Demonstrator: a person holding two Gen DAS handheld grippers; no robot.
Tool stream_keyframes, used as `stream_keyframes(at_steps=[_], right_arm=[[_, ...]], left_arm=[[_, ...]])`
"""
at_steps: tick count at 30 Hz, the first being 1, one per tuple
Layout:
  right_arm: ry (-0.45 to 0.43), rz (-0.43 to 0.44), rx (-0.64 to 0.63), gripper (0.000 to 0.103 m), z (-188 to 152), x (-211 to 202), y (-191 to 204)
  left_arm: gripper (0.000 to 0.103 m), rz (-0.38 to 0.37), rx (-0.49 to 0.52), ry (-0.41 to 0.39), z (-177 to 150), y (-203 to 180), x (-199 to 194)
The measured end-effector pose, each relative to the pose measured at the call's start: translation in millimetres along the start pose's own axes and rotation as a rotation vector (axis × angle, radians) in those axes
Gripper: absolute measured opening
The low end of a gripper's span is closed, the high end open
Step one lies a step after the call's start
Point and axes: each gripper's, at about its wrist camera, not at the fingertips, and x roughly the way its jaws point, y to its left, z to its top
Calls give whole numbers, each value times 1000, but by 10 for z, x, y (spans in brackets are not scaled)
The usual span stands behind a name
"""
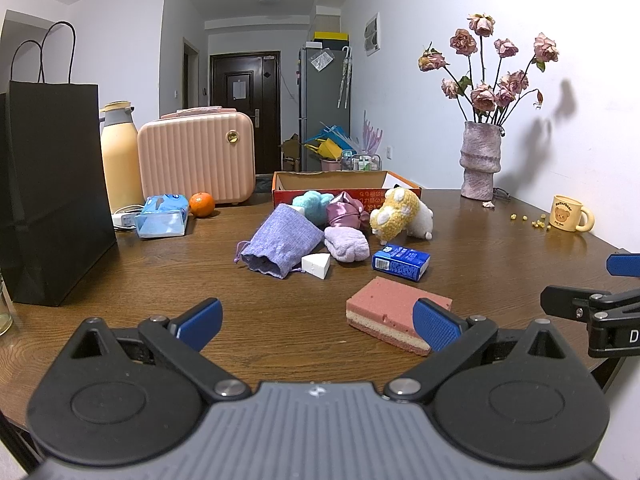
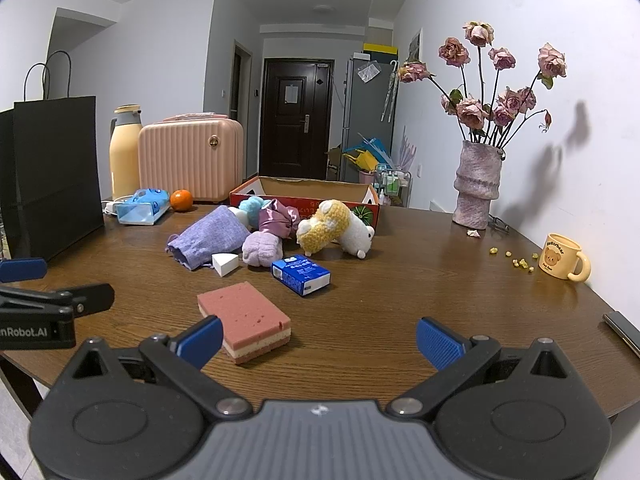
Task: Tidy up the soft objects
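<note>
Soft things lie in a heap mid-table: a purple drawstring pouch [image 1: 280,240] [image 2: 206,236], a lilac towel roll [image 1: 346,244] [image 2: 262,250], a satin mauve bundle [image 1: 346,212] [image 2: 278,218], a teal fluffy piece [image 1: 312,202] [image 2: 252,206] and a yellow-white plush sheep [image 1: 400,212] [image 2: 332,228]. Behind them stands an open cardboard box [image 1: 344,188] [image 2: 304,196]. A pink layered sponge [image 1: 396,320] [image 2: 244,320] lies nearest. My left gripper [image 1: 316,326] is open, its right finger in front of the sponge. My right gripper [image 2: 318,342] is open over bare table, right of the sponge.
A white wedge [image 1: 316,266] and a blue tissue pack [image 1: 400,266] lie by the heap. A black paper bag [image 1: 52,188], thermos [image 1: 120,152], pink case [image 1: 196,156], tissue packet [image 1: 162,216] and orange [image 1: 201,204] stand left. Vase [image 1: 480,160] and mug [image 1: 570,214] stand right. A phone [image 2: 624,332] lies at the right edge.
</note>
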Motion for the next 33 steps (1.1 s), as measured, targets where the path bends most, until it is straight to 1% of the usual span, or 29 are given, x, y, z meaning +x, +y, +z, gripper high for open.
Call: stream_keyframes(at_steps=[23, 33], right_arm=[[9, 5, -7, 103, -17, 13, 15], [44, 19, -16, 103, -39, 196, 101]], left_arm=[[103, 3, -6, 7, -10, -2, 29], [103, 16, -21, 24, -43, 64, 154]])
